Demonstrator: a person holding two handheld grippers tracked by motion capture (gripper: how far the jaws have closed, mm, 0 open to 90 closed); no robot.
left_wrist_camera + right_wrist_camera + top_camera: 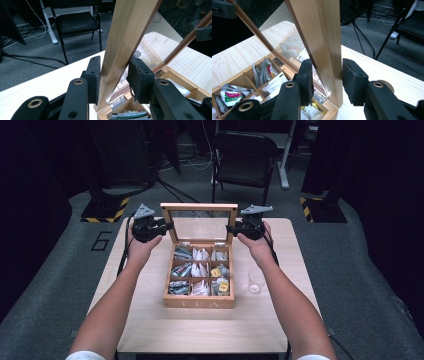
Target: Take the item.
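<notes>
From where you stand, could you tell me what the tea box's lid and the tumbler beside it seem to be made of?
The lid: pale wood frame, visible grain, matt, around a clear reflective pane, glass or acrylic. The tumbler: transparent, glass or plastic; cannot tell which.

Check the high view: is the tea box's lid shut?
No. The lid stands upright behind the open box, so the tea bags in its compartments show.

The tea box point(199, 303) is smooth pale wood; its lid point(199, 207) frames glossy glass. The surface point(150, 330) is matt light wood. Foam-like matt black pads point(95, 72) show frayed edges.
</notes>
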